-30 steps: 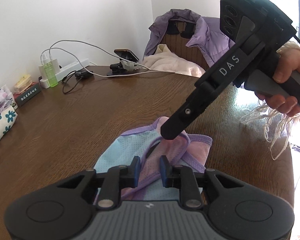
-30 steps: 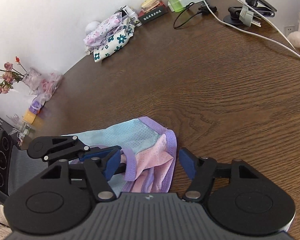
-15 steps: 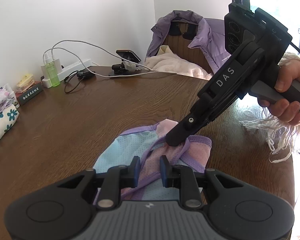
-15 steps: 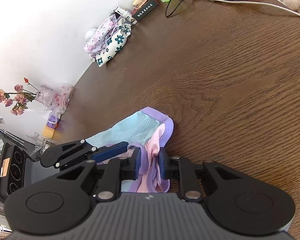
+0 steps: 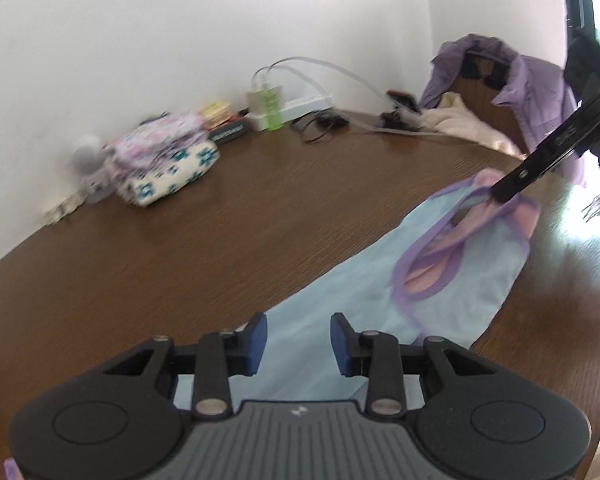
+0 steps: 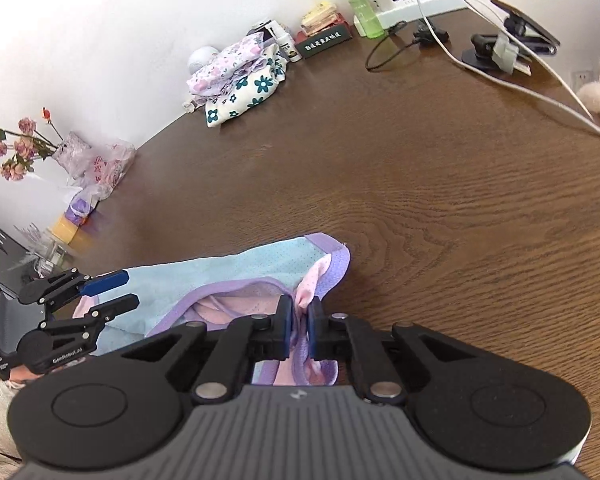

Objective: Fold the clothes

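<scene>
While right gripper (image 6: 299, 326) pinches garment (image 5: 456, 276) hem near tabletop (image 6: 440, 208) edge, left gripper (image 5: 296, 340) jaws gape; likely spreading, regrasp next.

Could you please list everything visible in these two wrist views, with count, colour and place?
garment: one, light blue with purple trim and pink inside, on the near table edge
table: one, dark brown wood
folded clothes: one stack, floral white, purple and teal, by the wall
bottle: one, green, by the power strip
power strip: one, white, along the wall, cables plugged in
phone on stand: one, black, far right
flowers: one bunch, pink, left edge
jacket: one, purple, over a chair
left gripper: black, blue pads, open
right gripper: black, shut on the pink fold
</scene>
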### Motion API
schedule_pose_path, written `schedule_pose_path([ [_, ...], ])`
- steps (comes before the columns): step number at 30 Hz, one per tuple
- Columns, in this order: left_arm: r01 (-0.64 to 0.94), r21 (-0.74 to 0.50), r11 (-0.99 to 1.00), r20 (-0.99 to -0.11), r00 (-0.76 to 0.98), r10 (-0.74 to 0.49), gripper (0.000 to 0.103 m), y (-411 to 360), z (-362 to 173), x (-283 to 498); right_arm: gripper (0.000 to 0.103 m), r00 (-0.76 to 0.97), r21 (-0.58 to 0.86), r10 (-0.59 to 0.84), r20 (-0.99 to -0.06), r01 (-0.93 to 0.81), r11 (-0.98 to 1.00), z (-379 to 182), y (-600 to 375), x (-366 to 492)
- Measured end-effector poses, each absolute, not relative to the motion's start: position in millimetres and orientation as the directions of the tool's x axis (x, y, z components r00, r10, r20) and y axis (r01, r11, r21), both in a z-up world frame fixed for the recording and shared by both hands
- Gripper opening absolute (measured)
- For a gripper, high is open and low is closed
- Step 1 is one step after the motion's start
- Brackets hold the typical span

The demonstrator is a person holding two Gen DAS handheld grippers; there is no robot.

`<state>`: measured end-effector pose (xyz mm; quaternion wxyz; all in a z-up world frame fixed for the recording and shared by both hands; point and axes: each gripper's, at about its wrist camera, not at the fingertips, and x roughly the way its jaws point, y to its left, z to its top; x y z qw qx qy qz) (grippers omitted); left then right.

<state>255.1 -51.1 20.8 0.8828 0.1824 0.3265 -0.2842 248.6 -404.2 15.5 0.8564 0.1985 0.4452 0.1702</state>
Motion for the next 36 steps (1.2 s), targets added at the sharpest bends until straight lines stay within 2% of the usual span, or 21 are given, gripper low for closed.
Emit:
schedule_pose_path([
  [1, 0.605, 0.138, 0.784, -0.694, 0.623, -0.359, 0.017, -37.9, 18.0, 257.1, 0.007, 0.547, 0.462, 0.45, -0.706, -0.125, 0.878, 22.2, -398.4, 249.0],
  [2, 0.602, 0.132, 0.788, -0.706, 0.615, -0.352, 0.015, -28.7, 14.5, 258.3, 0.007, 0.548, 0.432, 0.431, -0.717, -0.136, 0.892, 28.9, -392.5, 249.5],
  [12, 0.638, 0.119, 0.761, -0.686, 0.607, -0.402, 0.012, -4.3, 0.6, 252.6, 0.007, 0.502, 0.186, 0.323, -0.803, -0.303, 0.934, 91.9, -283.4, 267.9],
  [18, 0.652, 0.099, 0.752, -0.666, 0.605, -0.436, 0.012, 0.1, -2.0, 249.9, 0.007, 0.407, 0.156, 0.336, -0.849, -0.415, 0.896, 96.5, -199.7, 285.5],
  [23, 0.663, 0.096, 0.743, -0.657, 0.603, -0.453, 0.012, 2.1, -3.4, 247.1, 0.007, 0.332, 0.14, 0.326, -0.885, -0.477, 0.868, 76.9, -147.1, 295.4],
  [30, 0.666, 0.087, 0.741, -0.653, 0.6, -0.463, 0.014, 3.1, -3.8, 245.3, 0.007, 0.28, 0.155, 0.313, -0.908, -0.47, 0.869, 50.6, -124.2, 302.5],
  [32, 0.661, 0.074, 0.747, -0.653, 0.598, -0.465, 0.016, 5.0, -3.5, 245.9, 0.01, 0.264, 0.179, 0.325, -0.908, -0.458, 0.871, 45.9, -126.3, 304.1],
  [36, 0.644, 0.035, 0.764, -0.65, 0.595, -0.472, 0.031, 14.3, 1.7, 246.1, 0.029, 0.298, 0.259, 0.409, -0.863, -0.434, 0.863, 58.6, -143.4, 299.3],
])
